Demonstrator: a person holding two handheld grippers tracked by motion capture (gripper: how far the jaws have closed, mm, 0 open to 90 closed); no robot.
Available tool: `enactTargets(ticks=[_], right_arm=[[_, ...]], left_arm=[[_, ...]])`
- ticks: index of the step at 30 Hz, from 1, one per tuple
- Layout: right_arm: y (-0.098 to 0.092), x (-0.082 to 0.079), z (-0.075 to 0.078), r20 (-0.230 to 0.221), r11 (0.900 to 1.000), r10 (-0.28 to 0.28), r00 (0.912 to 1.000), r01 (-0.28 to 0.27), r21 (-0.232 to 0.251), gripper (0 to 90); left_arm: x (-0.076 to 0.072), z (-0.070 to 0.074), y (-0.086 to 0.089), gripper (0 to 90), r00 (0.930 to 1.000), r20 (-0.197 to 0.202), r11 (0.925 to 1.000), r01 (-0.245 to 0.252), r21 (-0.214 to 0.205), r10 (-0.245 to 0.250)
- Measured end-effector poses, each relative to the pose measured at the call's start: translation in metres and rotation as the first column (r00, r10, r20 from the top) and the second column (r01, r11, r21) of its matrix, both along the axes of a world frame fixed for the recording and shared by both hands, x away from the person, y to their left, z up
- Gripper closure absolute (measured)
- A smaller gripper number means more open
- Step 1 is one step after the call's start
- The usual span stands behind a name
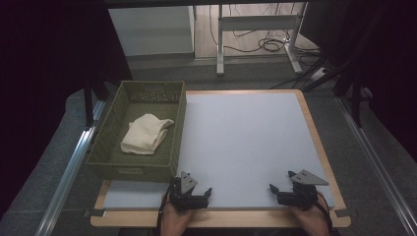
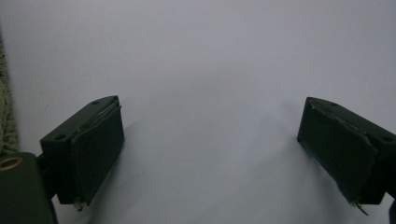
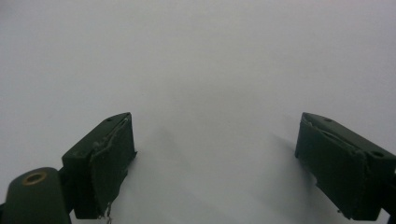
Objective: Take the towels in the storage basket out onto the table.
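A cream folded cloth (image 1: 145, 133) lies inside an olive woven basket (image 1: 110, 160) at the left of the white table mat (image 1: 246, 142). My left gripper (image 1: 192, 189) rests low at the mat's near edge, just right of the basket's front corner, held by a hand. Its jaws stand wide apart over bare mat, with nothing between the pads (image 2: 98, 154). My right gripper (image 1: 282, 183) sits near the front right corner of the mat, also open and empty, its pads (image 3: 112, 163) far apart above the white surface.
The mat lies on a wooden tabletop (image 1: 319, 142) with metal rails (image 1: 74, 162) along both sides. A strip of the basket's weave (image 2: 7, 121) shows at the left edge of the left gripper view. Behind the table stand a white desk frame (image 1: 255, 29) and floor cables (image 1: 268, 44).
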State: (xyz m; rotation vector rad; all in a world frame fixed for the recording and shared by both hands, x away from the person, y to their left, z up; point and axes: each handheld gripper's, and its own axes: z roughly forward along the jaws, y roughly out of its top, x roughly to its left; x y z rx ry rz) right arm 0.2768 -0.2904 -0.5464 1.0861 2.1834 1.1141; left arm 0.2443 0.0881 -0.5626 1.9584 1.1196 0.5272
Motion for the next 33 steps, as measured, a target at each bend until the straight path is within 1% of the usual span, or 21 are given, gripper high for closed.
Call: enactTargets(ticks=[21,29,33], right_arm=[[-0.0008,0.0006,-0.0001,0.001,1.0000,0.007,1.0000,-0.007,0.001,11.9],[-0.0008,0.0008,0.0000,0.000,1.0000,0.008,1.0000,-0.008,0.000,11.8],[-0.0009,0.0007,0.0000,0.000,1.0000,0.008,1.0000,-0.008,0.000,11.9]], left_arm=[[0.0000,-0.0002,-0.0003,7.4,1.0000,-0.001,1.0000,-0.004,-0.007,0.004],[0.0011,-0.0001,0.0005,7.2,1.0000,-0.003,0.9999,0.008,-0.008,-0.008],[0.0014,-0.0001,-0.0010,5.7,1.0000,-0.001,0.9999,0.000,-0.013,0.000]])
